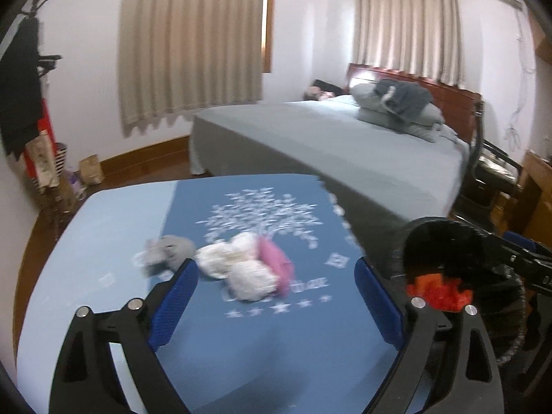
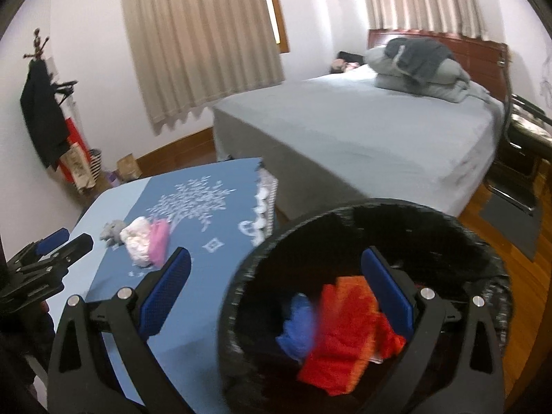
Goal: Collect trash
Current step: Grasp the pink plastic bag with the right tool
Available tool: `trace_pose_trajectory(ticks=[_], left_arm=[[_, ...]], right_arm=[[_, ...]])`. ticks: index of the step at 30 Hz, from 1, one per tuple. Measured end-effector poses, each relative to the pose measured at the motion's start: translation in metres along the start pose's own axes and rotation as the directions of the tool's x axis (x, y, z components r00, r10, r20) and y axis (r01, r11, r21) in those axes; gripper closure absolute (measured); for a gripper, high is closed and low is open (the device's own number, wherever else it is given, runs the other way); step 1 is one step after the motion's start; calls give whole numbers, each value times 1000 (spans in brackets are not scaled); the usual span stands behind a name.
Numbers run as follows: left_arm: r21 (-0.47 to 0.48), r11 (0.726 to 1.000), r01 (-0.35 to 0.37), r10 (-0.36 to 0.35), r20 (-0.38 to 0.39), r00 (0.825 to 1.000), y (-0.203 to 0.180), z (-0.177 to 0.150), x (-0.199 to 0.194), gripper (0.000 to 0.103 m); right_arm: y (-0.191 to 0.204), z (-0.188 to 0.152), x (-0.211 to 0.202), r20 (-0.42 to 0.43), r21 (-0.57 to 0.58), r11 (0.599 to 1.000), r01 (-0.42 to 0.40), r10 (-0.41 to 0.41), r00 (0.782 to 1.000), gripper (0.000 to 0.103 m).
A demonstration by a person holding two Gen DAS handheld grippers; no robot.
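While our left gripper [image 1: 276, 296] gapes empty over white wads [image 1: 238, 265], our right gripper [image 2: 276, 296] spreads empty above the bin [image 2: 241, 276].

Soft, even daylight fills both views, filtering through the closed curtains [image 1: 193, 41]; a bright strip glows at the curtain gap. Shadows are faint. Motion blur smears the crumpled trash [image 1: 241, 265] just ahead of the left fingers [image 1: 176, 296] and the red scrap [image 2: 345, 331] between the right fingers [image 2: 165, 293]. Fisheye bending curves walls and floor, and the 4 corners go black.
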State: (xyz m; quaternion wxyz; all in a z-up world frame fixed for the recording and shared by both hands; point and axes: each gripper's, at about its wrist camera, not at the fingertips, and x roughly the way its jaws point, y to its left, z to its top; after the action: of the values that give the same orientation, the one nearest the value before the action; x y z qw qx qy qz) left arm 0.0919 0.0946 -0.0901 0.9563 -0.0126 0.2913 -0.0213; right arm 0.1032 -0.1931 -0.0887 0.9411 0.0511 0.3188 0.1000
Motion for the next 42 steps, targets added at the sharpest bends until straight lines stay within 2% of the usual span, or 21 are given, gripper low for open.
trace_pose_trajectory(ticks=[7,20,24,37,41,42], left_arm=[[-31,997,-75,75,-20,997,39,-11,12,13],[-70,988,-136,133,-46,990,80,-17,49,13],[-70,987,-144,140,-52,989,88,-18,58,13],[-77,986,-149,144,-67,987,99,-20,69,13],[-83,985,-149,143,-72,987,103,-20,72,13],[-84,985,-149,143,-73,987,104,-21,73,13]], right_arm=[[46,10,34,-19,-69,996,-62,61,998,7],[103,8,111,-110,-117,984,-135,123,986,8],[115,5,129,-140,-133,980,-149,130,981,18],[139,5,167,-218,-155,962,-224,188,958,36],[143,2,177,-247,-159,957,-242,199,948,47],[144,1,179,-255,-160,955,-249,204,945,54]])
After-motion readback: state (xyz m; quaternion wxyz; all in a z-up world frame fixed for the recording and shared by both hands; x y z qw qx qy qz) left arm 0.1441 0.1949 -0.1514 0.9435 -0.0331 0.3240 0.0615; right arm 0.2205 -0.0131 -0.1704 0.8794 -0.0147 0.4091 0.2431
